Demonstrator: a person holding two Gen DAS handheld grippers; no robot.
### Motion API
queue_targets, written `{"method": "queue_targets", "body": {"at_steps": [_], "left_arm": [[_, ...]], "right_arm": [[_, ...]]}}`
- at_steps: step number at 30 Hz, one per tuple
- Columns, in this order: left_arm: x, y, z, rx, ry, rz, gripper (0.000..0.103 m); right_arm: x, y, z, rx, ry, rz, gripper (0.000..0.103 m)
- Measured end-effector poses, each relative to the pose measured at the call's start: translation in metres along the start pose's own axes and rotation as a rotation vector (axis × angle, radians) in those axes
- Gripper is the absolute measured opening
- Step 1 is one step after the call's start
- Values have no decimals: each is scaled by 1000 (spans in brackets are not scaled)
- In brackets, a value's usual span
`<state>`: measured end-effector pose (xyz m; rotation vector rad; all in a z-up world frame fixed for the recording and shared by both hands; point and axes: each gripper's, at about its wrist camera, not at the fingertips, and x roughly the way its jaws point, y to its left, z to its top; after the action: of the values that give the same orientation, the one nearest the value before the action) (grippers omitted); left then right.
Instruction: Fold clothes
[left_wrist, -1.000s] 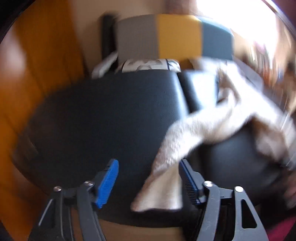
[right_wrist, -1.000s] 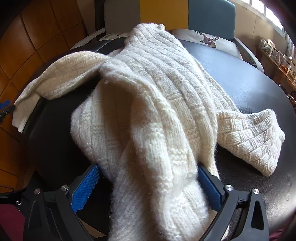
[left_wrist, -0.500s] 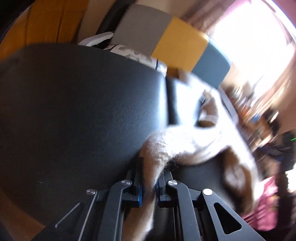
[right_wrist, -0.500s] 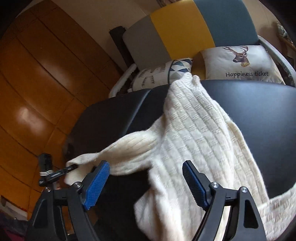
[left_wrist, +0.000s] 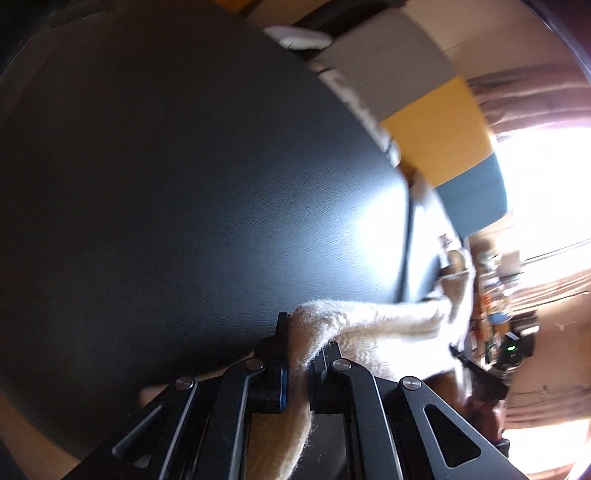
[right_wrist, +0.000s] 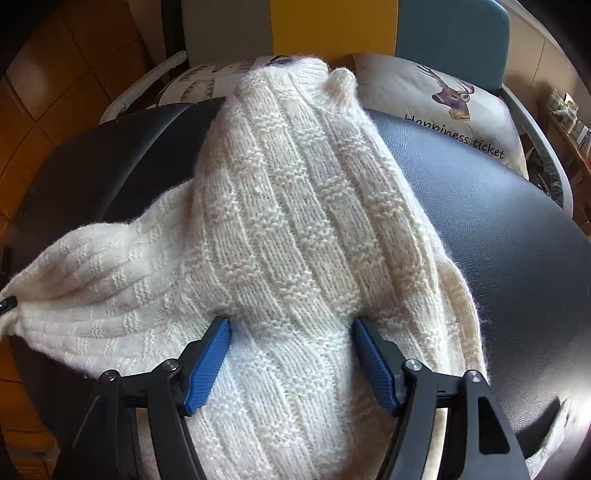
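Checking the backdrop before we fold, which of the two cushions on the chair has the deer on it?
The cushion on the right, behind the black table: it shows a deer head and "Happiness ticket". The other cushion, left of the sweater's top, carries dark patterned print instead.

Tricolour chair (right_wrist: 332, 26), bright window (left_wrist: 546, 177)

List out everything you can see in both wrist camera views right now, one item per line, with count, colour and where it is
sweater: one, cream knit, spread on the table, one end stretched toward the left
table: one, black, under the sweater
chair: one, grey, yellow and teal, behind the table
cushions: two, pale, one with a deer print, on the chair
left gripper: one, black with blue pads, shut on a sweater end
right gripper: one, black with blue pads, closing around a sweater fold
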<state>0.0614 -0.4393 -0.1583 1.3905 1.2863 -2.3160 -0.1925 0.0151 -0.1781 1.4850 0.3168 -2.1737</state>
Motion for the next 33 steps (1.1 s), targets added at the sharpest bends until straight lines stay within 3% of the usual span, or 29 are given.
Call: {"method": "queue_targets", "body": {"at_steps": [4, 7, 10, 12, 13, 17, 22, 23, 25, 26, 31, 33], "left_arm": [[17, -6, 0, 69, 37, 101, 7], [11, -16, -2, 91, 55, 118, 9], [-16, -19, -7, 83, -4, 72, 21], [-38, -13, -11, 68, -61, 94, 40], [-46, -9, -15, 60, -78, 117, 43], [-62, 16, -29, 34, -87, 160, 49], [-29, 21, -37, 48, -46, 143, 57], [-22, 20, -38, 57, -51, 159, 56], [-17, 7, -42, 158, -120, 323, 24], [-12, 1, -41, 192, -149, 419, 14], [-25, 8, -12, 11, -220, 396, 14], [-39, -8, -16, -9, -288, 318, 14]], "right_arm": [[-2, 2, -8, -8, -40, -27, 77], [-4, -1, -12, 5, -52, -22, 78], [-6, -5, -12, 5, -54, -16, 78], [-7, -8, -13, 8, -57, -11, 78], [-8, -8, -14, 7, -59, -10, 78], [-12, -8, -18, 5, -64, -9, 80], [-11, -8, -14, -2, -68, -11, 80], [-11, -8, -15, -1, -68, -12, 80], [-11, -7, -14, 2, -66, -15, 80], [-11, -7, -14, 4, -65, -17, 80], [-15, -9, -10, 18, -61, 17, 82], [-32, -19, -11, 52, -89, 110, 82]]}}
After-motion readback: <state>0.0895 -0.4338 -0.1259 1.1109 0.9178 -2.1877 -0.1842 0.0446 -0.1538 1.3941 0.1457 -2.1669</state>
